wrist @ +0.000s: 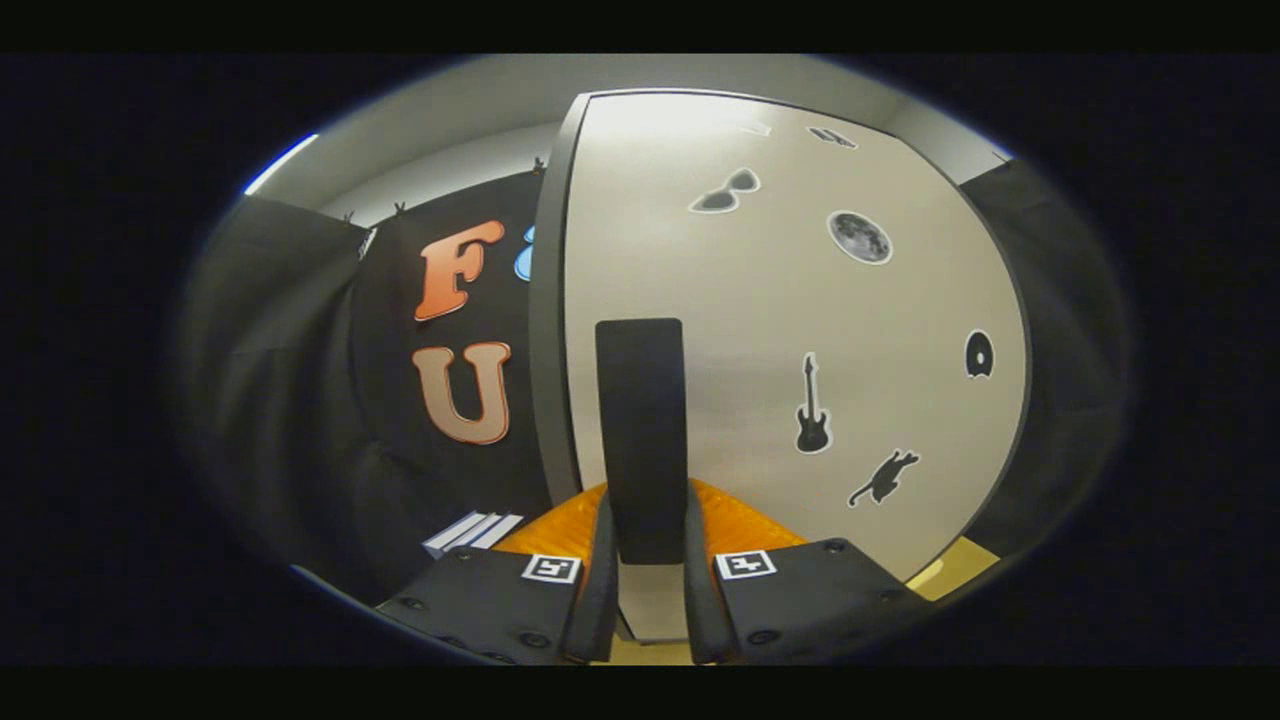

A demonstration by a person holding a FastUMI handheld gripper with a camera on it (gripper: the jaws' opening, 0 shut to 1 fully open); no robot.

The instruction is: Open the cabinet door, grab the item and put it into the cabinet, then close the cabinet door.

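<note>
Right now the gripper [645, 590] sits right up at the cabinet door [780, 330], fingers [597, 590] straddling the dark upright handle [641, 440]. Handle's lower end runs down between the two fingers; both look pressed against its sides, one on each flank, so I read it as clamped on the handle. Door is a pale flat panel with a dark edge strip down its left side; that edge stands proud against the black cloth wall [300, 400] behind, but I can't tell whether the door is fully shut or cracked open. Stickers on the door face: sunglasses [725, 192] up top, a moon disc [859, 237] to their right and lower, a guitar [812, 405] just right of the handle, a cat [884, 477] below and right of the guitar, and a small round-ish dark sticker [979, 354] near the door's right edge. Two more small stickers at the very top, too small to identify. Orange body [745, 525] of the gripper shows just behind the fingers on both sides of the handle. Something flat and white with striped edges [472, 530] lies low to the left of the fingers, beside the cloth wall; can't tell what it is. Sliver of tan surface [960, 565] low at right under the door. Item to stow: can't pick it out.
</note>
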